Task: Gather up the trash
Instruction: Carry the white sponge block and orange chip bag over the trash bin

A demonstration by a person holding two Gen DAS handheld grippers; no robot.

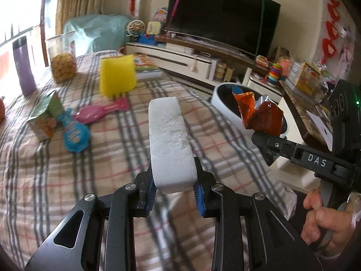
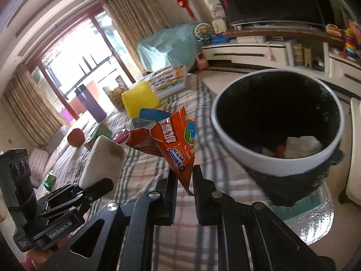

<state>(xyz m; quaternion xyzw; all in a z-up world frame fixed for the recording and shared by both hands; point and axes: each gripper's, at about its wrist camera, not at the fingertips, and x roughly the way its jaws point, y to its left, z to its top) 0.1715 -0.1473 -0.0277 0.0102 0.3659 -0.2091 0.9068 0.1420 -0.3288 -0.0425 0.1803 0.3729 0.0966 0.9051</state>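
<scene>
Foam block (image 1: 170,142) and wrapper (image 2: 171,140) clamped beside bin rim (image 2: 227,142).

A home living room: television (image 1: 222,18) on a low cabinet (image 1: 180,56), curtains (image 2: 133,22), toys.

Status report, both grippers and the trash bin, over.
Left gripper shut on white foam block. Right gripper shut on orange wrapper. Trash bin ahead, open, path clear.
</scene>
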